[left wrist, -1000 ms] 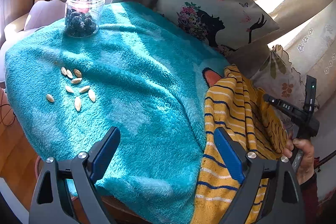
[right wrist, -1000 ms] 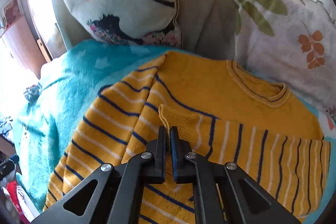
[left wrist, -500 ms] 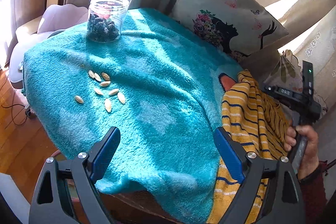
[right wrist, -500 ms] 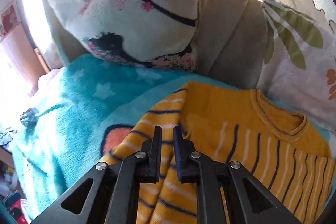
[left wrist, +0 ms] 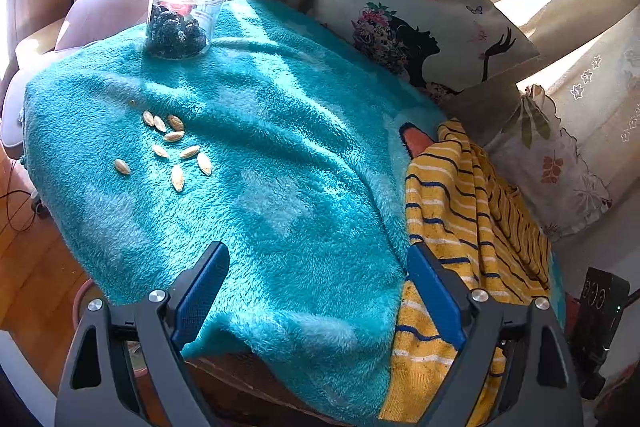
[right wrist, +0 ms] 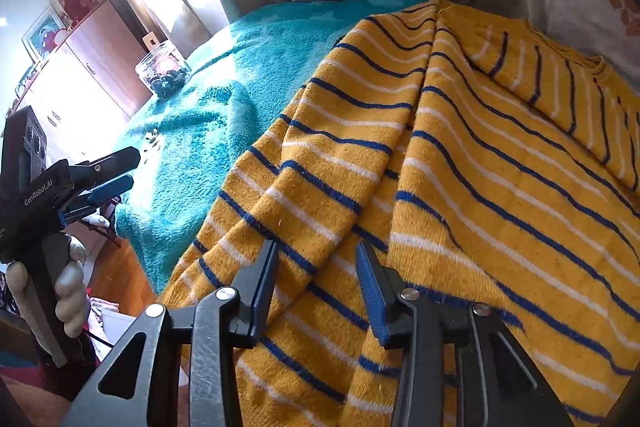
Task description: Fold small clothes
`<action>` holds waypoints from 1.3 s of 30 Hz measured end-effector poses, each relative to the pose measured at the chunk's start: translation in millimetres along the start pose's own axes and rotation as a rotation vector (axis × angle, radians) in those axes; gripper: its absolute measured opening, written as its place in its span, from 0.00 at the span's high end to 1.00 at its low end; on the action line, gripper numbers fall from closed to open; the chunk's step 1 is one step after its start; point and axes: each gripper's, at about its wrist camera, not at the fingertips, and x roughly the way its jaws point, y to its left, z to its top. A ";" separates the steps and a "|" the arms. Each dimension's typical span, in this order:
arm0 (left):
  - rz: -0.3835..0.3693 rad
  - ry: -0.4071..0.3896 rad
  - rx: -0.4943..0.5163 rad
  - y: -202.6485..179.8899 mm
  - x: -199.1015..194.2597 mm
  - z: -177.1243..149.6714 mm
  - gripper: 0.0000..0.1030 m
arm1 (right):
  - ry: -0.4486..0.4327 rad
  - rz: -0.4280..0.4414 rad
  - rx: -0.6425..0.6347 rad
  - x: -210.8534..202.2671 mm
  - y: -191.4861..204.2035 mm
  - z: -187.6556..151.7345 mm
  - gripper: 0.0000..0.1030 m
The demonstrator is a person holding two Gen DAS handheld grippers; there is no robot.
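Observation:
A yellow sweater with blue and white stripes (right wrist: 460,163) lies on the right part of a teal fleece blanket (left wrist: 248,187), its left side and sleeve folded over the body. It also shows in the left wrist view (left wrist: 460,211). My right gripper (right wrist: 316,267) is open and empty just above the sweater's lower hem area. My left gripper (left wrist: 316,279) is open and empty over the blanket's front edge, left of the sweater; it also shows in the right wrist view (right wrist: 116,171).
A glass jar of dark items (left wrist: 180,15) stands at the blanket's far left. Several pale seeds (left wrist: 176,147) lie on the blanket. A printed pillow (left wrist: 408,19) and a leaf-print cushion (left wrist: 556,163) lean at the back. Wooden floor (left wrist: 32,275) lies below the front edge.
My right gripper was shut on the sweater's sleeve, carried it across the body, then opened and let go, pulling back toward the hem. My left gripper stayed open and shifted slightly.

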 end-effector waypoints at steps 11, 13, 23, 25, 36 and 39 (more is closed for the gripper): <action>-0.024 -0.038 0.003 -0.5 -26.5 -9.4 0.13 | -0.048 0.120 -0.076 7.9 49.2 -9.4 0.53; -0.027 -0.041 0.004 -1.2 -28.7 -11.2 0.13 | -0.038 0.124 -0.074 12.9 52.1 -14.1 0.53; -0.033 -0.023 0.024 -9.3 -28.1 -17.1 0.13 | -0.052 0.073 -0.144 4.9 66.2 -9.4 0.89; -0.031 -0.031 0.036 -14.3 -31.1 -14.9 0.13 | -0.087 0.086 -0.164 -12.6 68.6 4.4 0.90; -0.044 -0.045 0.151 -70.3 -22.3 0.1 0.13 | -0.425 -0.180 -0.231 -203.4 4.8 84.8 0.89; -0.046 -0.023 0.190 -91.7 -8.2 0.8 0.13 | -0.458 -0.367 -0.212 -228.7 -40.3 86.9 0.89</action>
